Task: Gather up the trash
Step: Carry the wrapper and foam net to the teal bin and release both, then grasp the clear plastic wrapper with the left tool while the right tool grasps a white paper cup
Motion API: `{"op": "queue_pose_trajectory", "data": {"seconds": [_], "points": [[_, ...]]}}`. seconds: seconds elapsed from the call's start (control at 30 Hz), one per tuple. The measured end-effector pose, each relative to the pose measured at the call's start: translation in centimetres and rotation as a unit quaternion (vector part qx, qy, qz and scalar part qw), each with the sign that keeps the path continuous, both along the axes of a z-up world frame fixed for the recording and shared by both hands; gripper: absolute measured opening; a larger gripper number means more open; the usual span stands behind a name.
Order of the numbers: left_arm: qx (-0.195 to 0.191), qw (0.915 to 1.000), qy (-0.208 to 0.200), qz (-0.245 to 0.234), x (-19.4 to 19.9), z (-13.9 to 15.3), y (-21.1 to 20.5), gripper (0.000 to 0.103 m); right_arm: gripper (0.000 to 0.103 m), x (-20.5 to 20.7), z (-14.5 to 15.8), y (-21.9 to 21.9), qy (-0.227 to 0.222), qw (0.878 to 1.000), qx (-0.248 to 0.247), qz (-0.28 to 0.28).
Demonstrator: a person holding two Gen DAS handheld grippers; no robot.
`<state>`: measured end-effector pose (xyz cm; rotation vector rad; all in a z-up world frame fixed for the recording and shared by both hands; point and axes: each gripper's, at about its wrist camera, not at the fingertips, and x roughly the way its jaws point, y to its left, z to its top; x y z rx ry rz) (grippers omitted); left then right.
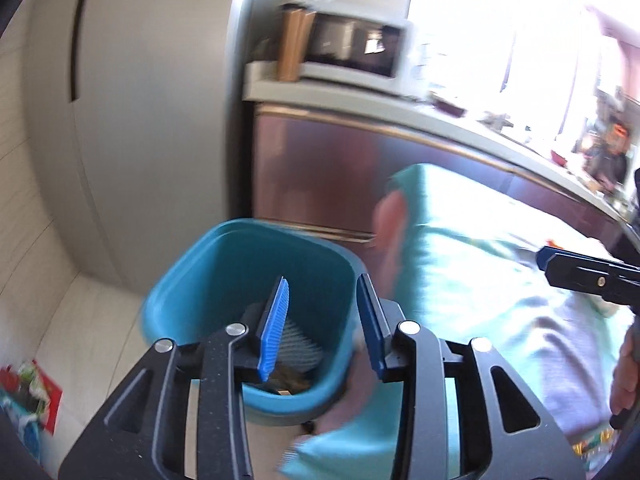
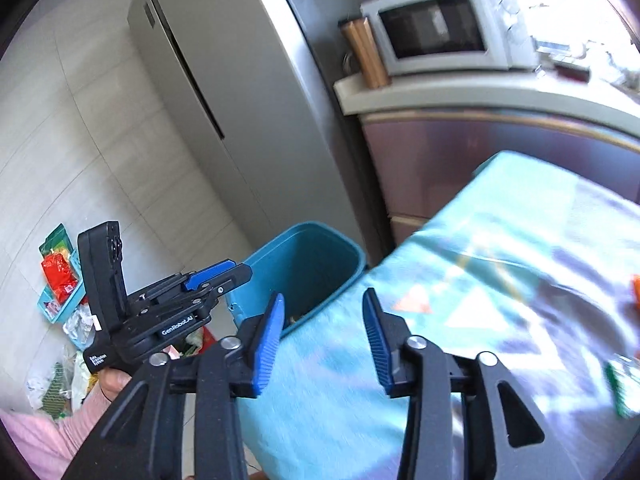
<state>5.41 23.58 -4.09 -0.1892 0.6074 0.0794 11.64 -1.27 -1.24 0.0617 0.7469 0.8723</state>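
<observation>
Trash (image 2: 60, 276) lies strewn on the floor tiles (image 2: 100, 152), well apart from the teal bin (image 1: 248, 280) beside the covered table (image 2: 500, 280). Left gripper (image 1: 324, 320) hangs over the bin, jaws parted, empty. Right gripper (image 2: 324, 336): jaws likewise apart, nothing between.

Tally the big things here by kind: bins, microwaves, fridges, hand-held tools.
Bin: 1
Microwave: 1
Fridge: 1
Tools: 2 (left tool, right tool)
Total: 5
</observation>
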Motion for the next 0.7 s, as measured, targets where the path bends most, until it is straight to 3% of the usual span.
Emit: {"op": "queue_pose_trajectory", "data": {"seconds": [0.13,0.27,0.53,0.7], "points": [[-0.002,0.997,-0.021,-0.074,0.0,1.5,-4.8,0.039,0.04,-1.5,0.9,-5.0,-0.025,0.999,0.006,-0.042],[0.001,0.9876,-0.031,-0.154,0.6,2.2,-10.3,0.041,0.04,-2.8,1.4,-10.6,-0.033,0.993,0.013,-0.113],[0.027,0.9635,-0.033,-0.264,2.1,2.5,-20.7,0.046,0.055,-4.8,0.8,-21.0,-0.048,0.962,0.014,-0.269],[0.046,0.9485,-0.026,-0.312,3.3,2.1,-25.3,0.049,0.061,-3.9,-0.7,-24.8,-0.04,0.95,0.002,-0.311]]}}
